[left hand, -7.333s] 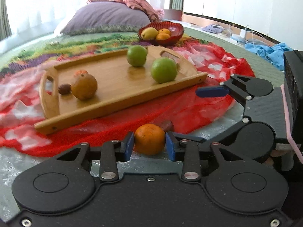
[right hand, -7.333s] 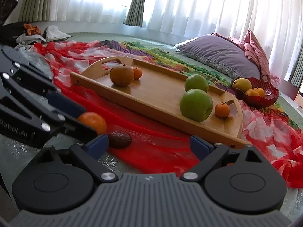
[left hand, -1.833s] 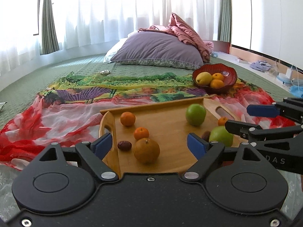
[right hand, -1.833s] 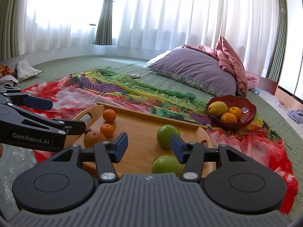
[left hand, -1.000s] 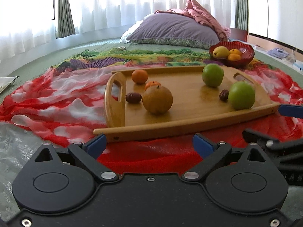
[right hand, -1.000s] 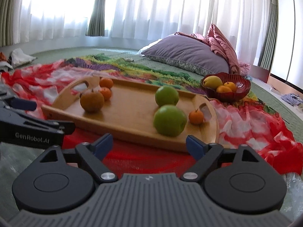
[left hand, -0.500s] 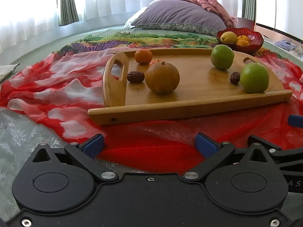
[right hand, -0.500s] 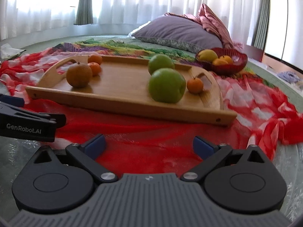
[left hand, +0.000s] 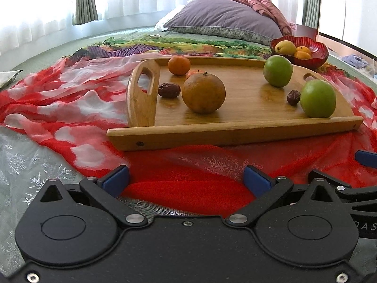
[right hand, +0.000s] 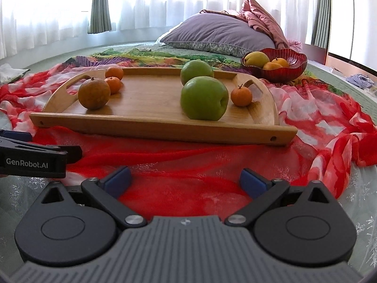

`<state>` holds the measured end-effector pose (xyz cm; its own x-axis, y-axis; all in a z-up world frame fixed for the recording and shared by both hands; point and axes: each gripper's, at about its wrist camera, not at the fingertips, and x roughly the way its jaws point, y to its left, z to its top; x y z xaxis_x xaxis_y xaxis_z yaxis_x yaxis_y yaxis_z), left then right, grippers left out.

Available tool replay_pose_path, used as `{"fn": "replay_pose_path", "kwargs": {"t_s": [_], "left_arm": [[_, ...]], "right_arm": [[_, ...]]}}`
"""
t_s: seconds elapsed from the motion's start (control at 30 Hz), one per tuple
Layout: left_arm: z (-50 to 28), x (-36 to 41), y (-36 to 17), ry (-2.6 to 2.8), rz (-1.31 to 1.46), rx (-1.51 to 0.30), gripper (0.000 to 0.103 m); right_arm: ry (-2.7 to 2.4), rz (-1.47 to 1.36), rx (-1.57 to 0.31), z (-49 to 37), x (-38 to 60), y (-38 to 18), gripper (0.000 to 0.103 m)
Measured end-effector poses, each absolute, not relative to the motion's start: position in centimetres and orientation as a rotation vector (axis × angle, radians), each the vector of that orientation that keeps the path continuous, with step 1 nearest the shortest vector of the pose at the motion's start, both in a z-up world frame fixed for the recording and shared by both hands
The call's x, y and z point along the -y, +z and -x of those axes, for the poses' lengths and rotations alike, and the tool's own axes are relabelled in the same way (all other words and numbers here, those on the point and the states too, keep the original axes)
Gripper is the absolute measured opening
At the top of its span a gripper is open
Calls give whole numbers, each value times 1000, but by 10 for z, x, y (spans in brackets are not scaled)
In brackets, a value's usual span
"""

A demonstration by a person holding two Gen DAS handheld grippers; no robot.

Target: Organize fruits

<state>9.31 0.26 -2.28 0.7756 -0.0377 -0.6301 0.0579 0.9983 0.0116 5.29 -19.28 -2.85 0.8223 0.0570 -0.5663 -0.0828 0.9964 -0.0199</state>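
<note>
Both grippers now sit lower, short of the wooden tray (left hand: pixel 235 132), over the red cloth (left hand: pixel 188 188). Left gripper (left hand: pixel 186 176) and right gripper (right hand: pixel 186 179) have just been opening; jaws stand wide apart, nothing between. All loose fruit rests on the tray, green apple (right hand: pixel 203 101) nearest, so sorting looks finished, probably. Readable: "GenRobot.AI"; partial "DAS".

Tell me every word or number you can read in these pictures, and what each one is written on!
"GenRobot.AI" is printed in white on the side of the black left gripper, seen in the right wrist view.
"DAS" is the visible end of white lettering on the side of the black right gripper, cut off by the edge of the left wrist view.
Nothing else carries readable text: the wooden tray, the fruits and the red bowl show no labels.
</note>
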Motion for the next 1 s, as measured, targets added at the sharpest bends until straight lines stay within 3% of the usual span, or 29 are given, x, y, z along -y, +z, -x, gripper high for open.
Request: {"fn": "replay_pose_path", "kwargs": {"t_s": [1.0], "left_arm": [[-93,-2,-24,-40,-34,-677,103]], "right_arm": [[71,41,-598,-52,193,-28,103]]}}
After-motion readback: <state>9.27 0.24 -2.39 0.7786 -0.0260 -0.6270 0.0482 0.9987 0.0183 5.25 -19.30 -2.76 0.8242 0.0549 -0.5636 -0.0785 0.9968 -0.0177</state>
